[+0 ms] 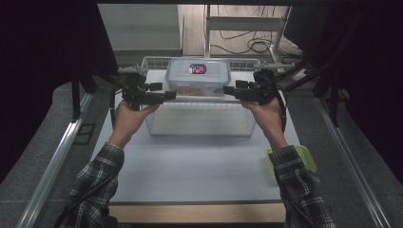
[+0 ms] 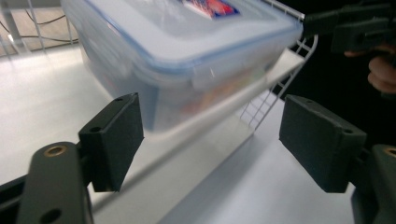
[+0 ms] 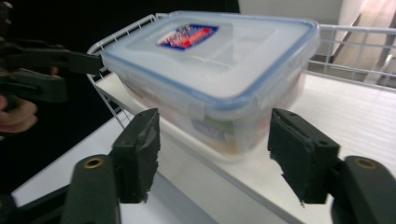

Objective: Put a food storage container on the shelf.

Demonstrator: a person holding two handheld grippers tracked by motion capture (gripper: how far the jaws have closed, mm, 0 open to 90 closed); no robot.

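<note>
Clear plastic container, one, blue-rimmed lid with a red-blue label, sits on the white top shelf of one wire rack at about 12 o'clock on the grey tabletop. Two grippers, one per hand. Left gripper at the container's 9 o'clock side, right gripper at its 3 o'clock side, both just beside the shelf edge, apart from the box. In the left gripper view the container is ahead of the two black pads, nothing between them, jaws spread. In the right gripper view the container likewise stands beyond the pads, gap empty, jaws apart. Both grippers unclenched, holding nothing. One green object lies at 4 o'clock on the tabletop, partly under the right plaid sleeve; can't tell what it is. Cables lie on the floor beyond the rack.
</note>
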